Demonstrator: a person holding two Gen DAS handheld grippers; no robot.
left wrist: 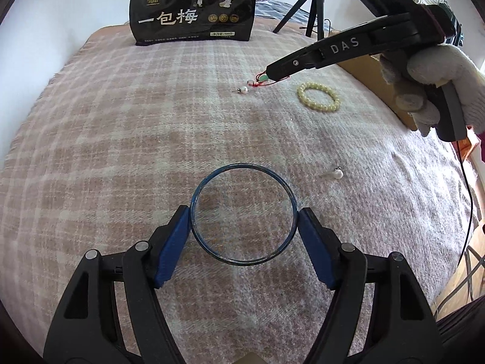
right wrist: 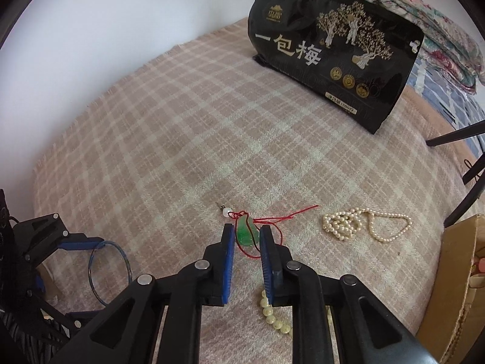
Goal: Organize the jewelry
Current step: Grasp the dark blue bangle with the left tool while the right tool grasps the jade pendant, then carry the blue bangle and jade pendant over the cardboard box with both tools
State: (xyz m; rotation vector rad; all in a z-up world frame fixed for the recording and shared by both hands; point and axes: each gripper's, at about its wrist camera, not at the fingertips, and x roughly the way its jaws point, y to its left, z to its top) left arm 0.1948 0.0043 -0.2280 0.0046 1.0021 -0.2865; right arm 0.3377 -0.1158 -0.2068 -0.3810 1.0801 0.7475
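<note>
The left gripper (left wrist: 244, 227) has its blue pads pressed against the two sides of a thin blue bangle (left wrist: 243, 214), which it holds clamped between them above the checked blanket (left wrist: 121, 139). In the right wrist view the same bangle (right wrist: 109, 271) shows edge-on between the left gripper's fingers, near the blanket's near left part.

The right gripper (right wrist: 247, 236) has its jaws drawn close together on a green pendant (right wrist: 247, 232); the pendant sits between the blue pads and its red cord (right wrist: 285, 217) trails out to the right and loops down beside the right pad. From the left wrist view the right gripper's tip (left wrist: 271, 72) carries the green piece (left wrist: 263, 77) with the red cord hanging under it, just clear of the blanket. A gloved hand (left wrist: 436, 91) grips the right gripper's handle.

Just beside the pendant, to its left, lies a pearl earring (right wrist: 226, 211). A second pearl earring (left wrist: 338, 173) lies to the right of the bangle. A yellow bead bracelet (left wrist: 318, 96) lies on the blanket below the right gripper, toward the blanket's right edge. A white pearl necklace (right wrist: 363, 223) lies in a loose heap to the right of the pendant, near a cardboard box (right wrist: 457, 273) at the blanket's right edge.

At the blanket's far edge a black snack bag (left wrist: 194, 9) stands upright. A tripod (left wrist: 312, 3) stands beyond the far right corner.
</note>
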